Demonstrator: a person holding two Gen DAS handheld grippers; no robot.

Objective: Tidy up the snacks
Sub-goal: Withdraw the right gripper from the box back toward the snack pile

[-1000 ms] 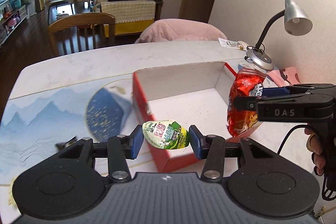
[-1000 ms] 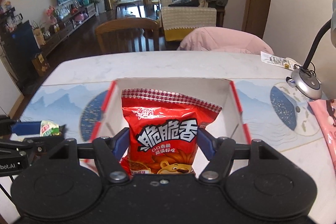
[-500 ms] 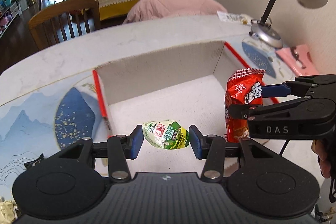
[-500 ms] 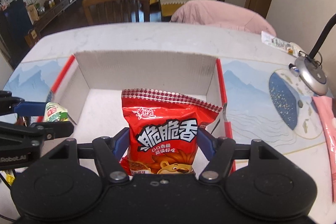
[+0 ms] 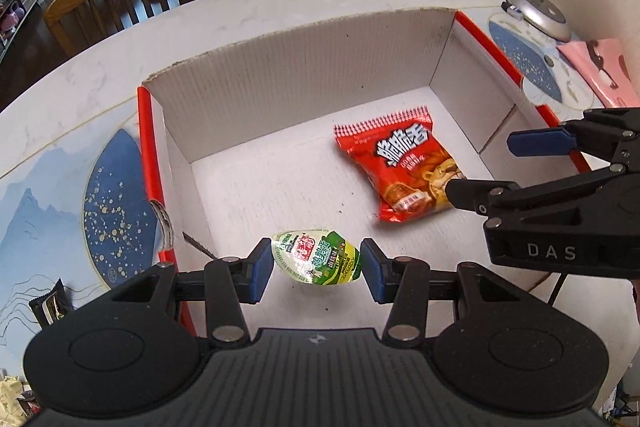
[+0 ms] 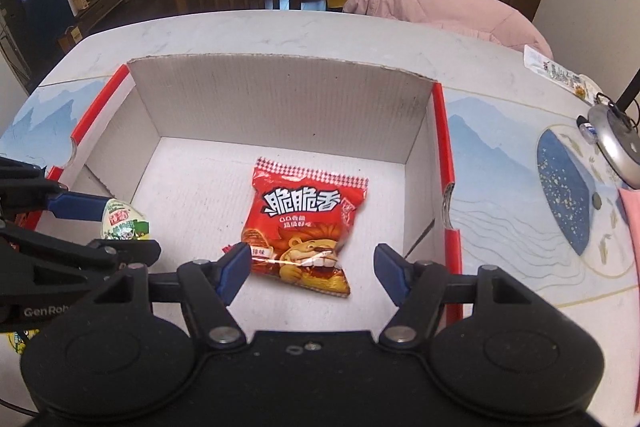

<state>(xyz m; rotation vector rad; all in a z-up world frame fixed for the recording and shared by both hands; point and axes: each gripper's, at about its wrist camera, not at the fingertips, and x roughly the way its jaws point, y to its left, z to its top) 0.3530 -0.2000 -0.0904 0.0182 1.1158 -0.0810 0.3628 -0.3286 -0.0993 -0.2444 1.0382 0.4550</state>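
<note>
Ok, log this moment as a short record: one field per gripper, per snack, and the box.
left gripper: shut on green snack packet, held over the near left part of the box
right gripper: open, nothing between its fingers
green snack packet: clamped between the left gripper's blue pads
red snack bag: lying flat on the box floor, label up, free of both grippers
cardboard box: open top, white inside, red outer edges, on the table
</note>
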